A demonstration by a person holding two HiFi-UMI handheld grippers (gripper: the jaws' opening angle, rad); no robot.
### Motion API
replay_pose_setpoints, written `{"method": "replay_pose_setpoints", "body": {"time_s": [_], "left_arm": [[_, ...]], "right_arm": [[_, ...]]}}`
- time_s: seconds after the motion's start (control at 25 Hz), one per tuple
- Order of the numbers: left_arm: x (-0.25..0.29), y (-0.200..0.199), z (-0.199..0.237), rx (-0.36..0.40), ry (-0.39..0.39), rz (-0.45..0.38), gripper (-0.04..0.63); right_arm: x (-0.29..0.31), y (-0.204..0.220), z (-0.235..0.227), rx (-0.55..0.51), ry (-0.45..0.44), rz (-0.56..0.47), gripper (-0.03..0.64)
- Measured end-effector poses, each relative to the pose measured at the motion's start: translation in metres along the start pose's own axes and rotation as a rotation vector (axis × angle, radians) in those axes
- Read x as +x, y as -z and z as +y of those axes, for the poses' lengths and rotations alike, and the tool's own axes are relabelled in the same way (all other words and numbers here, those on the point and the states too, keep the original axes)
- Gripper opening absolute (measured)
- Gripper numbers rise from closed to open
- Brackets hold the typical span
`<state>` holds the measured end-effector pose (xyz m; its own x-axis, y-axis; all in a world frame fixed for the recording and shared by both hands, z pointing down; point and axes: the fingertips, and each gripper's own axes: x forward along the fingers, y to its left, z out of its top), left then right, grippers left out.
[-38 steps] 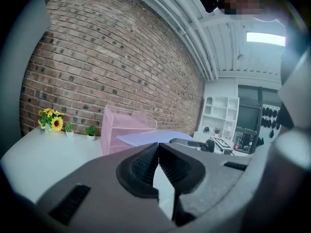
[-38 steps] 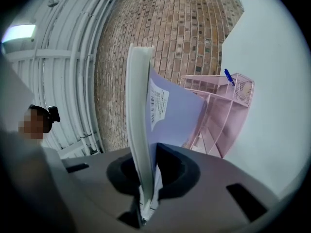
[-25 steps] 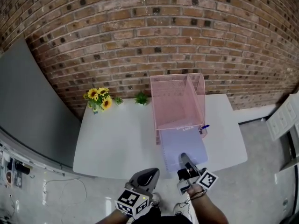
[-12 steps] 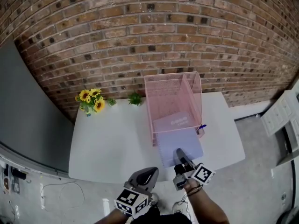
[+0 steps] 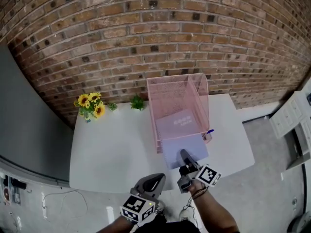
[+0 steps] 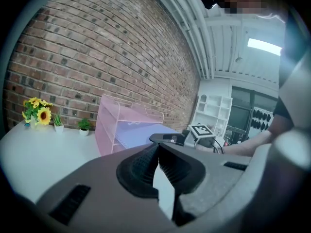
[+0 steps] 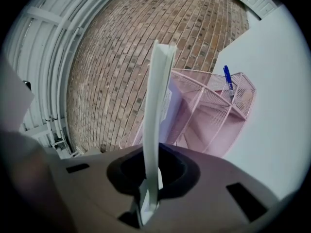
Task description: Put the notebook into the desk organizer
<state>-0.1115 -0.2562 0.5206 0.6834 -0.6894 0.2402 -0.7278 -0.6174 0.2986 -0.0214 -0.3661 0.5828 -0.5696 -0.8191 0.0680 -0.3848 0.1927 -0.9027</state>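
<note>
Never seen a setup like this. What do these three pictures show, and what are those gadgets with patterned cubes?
A person holds a hand-held gripper in each hand; the patterned cubes belong to them. One picture is from a head camera looking down; the other two from cameras riding on them. On the white table stand a pink desk organizer, a blue pen in its side cup, sunflowers and a plant. The right hand-held gripper clamps a lavender notebook, its far end inside the organizer. The left hand-held gripper is shut, empty.
</note>
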Motion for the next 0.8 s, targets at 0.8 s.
{"method": "replay_pose_setpoints", "body": {"time_s": [0.8], "left_arm": [[0.046, 0.063, 0.035, 0.089, -0.068, 0.144, 0.118]], "right_arm": [[0.018, -0.004, -0.003, -0.035, 0.013, 0.01, 0.044]]}}
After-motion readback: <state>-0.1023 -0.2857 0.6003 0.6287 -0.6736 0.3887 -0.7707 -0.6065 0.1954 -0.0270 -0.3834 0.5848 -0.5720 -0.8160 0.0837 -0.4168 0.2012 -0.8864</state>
